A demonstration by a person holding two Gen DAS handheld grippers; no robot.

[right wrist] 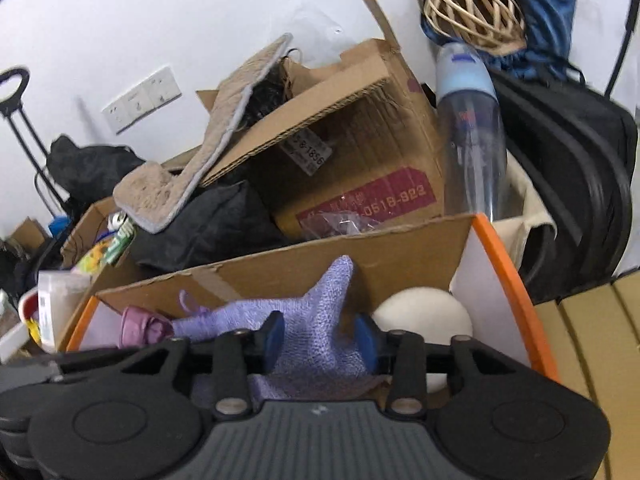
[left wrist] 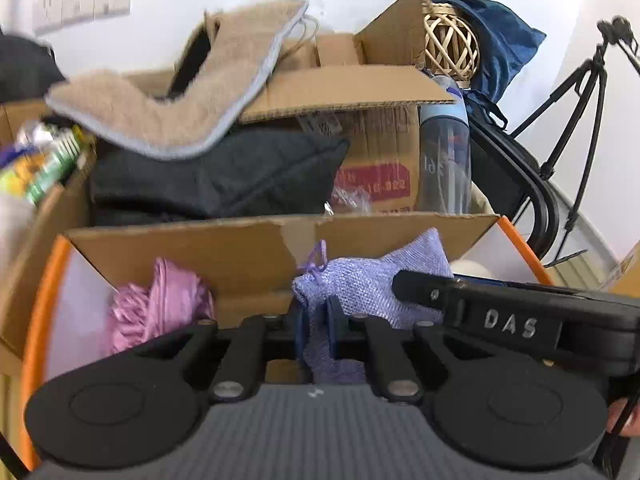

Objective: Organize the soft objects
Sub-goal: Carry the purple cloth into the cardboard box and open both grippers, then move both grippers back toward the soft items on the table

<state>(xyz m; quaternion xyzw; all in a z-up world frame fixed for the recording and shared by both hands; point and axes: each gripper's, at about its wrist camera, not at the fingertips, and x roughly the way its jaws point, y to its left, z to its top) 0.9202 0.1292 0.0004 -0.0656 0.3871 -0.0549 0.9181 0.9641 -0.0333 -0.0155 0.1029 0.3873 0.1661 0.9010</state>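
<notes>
Left gripper (left wrist: 316, 328) clamps the lavender mesh pouch (left wrist: 372, 284) at lower centre; right gripper (right wrist: 320, 340) brackets its other end — apparently still parted — steadying it over the orange-rimmed box (right wrist: 516, 280).

Orange-edged box (right wrist: 516, 284): open top, access from above. Inside: purple mesh pouch (right wrist: 316, 332) centre, pink cloth (left wrist: 160, 308) left, white ball (right wrist: 424, 316) right. Behind, blocking passage: cardboard carton (right wrist: 360, 152), water bottle (right wrist: 472, 132), dark cushion (left wrist: 224, 172).
</notes>
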